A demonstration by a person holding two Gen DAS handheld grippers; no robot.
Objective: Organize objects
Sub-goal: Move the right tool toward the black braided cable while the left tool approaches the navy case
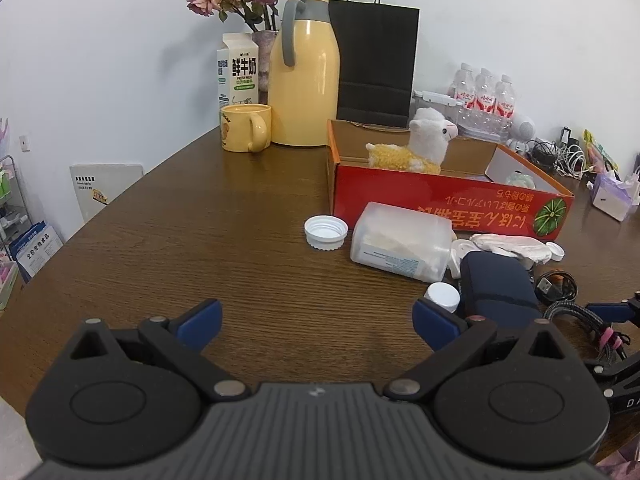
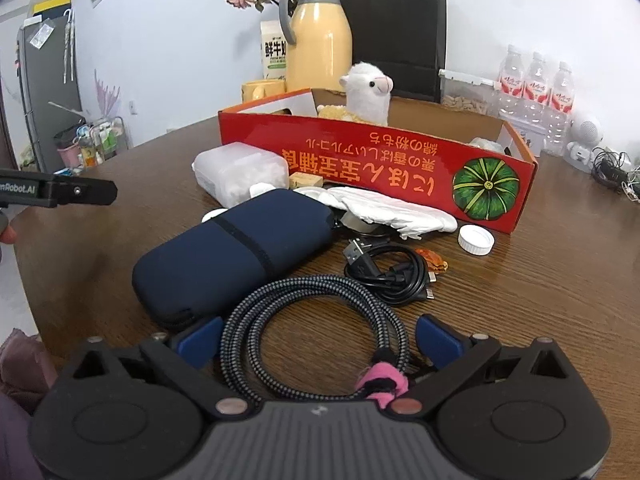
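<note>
we see the wooden table (image 1: 168, 240) bearing a red box (image 2: 360, 156). our left gripper (image 1: 316, 326) tilts down, spread wide over bare wood. our right gripper (image 2: 318, 340), jaws apart, tilts down around the braided cable (image 2: 280, 300) beside the navy pouch (image 2: 232, 256).

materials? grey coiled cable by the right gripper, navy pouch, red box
Coiled cable: braided fabric sheath, black-and-white weave visible, fuzzy pink strap. Navy pouch: matte soft fabric, likely neoprene or padded shell; stitched seam, zipper edge. Red box: printed cardboard, brown raw inside.
</note>
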